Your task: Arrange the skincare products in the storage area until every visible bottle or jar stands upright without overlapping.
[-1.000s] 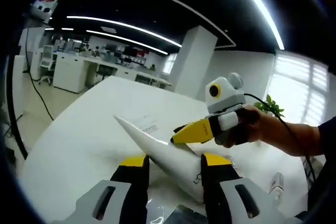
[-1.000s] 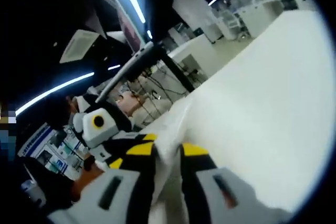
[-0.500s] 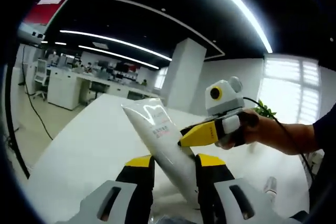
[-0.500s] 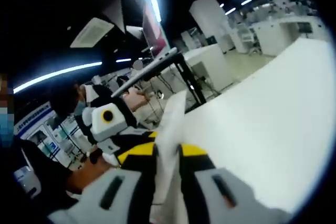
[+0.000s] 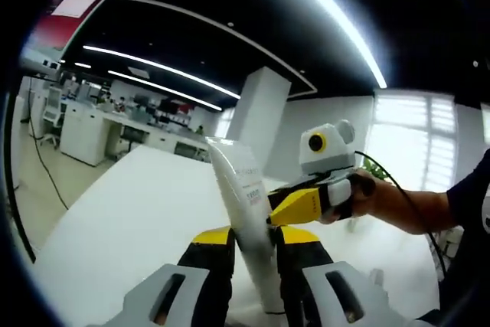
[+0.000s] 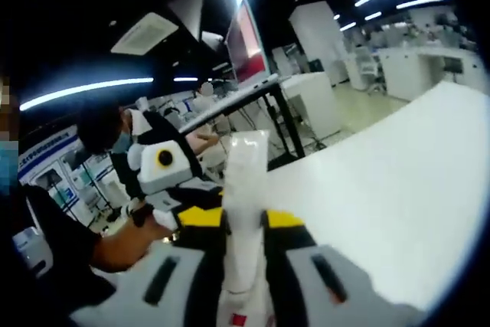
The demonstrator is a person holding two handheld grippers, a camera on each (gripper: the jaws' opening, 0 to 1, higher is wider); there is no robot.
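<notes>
Both my grippers hold one white tube (image 5: 243,212) raised above the bench (image 5: 115,220), crimped end up. My left gripper (image 5: 253,246) has its fingers closed on the lower body. My right gripper (image 6: 243,223) pinches the same tube (image 6: 243,189). Risk, as I judge it: opposed pulls could buckle the soft tube, or uneven release could let it tip flat.

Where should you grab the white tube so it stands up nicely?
Grip the white tube low on its round body, squeezing from both sides. Its top is flat and thin, so it likely bends there. The left gripper and right gripper both pinch it now.
</notes>
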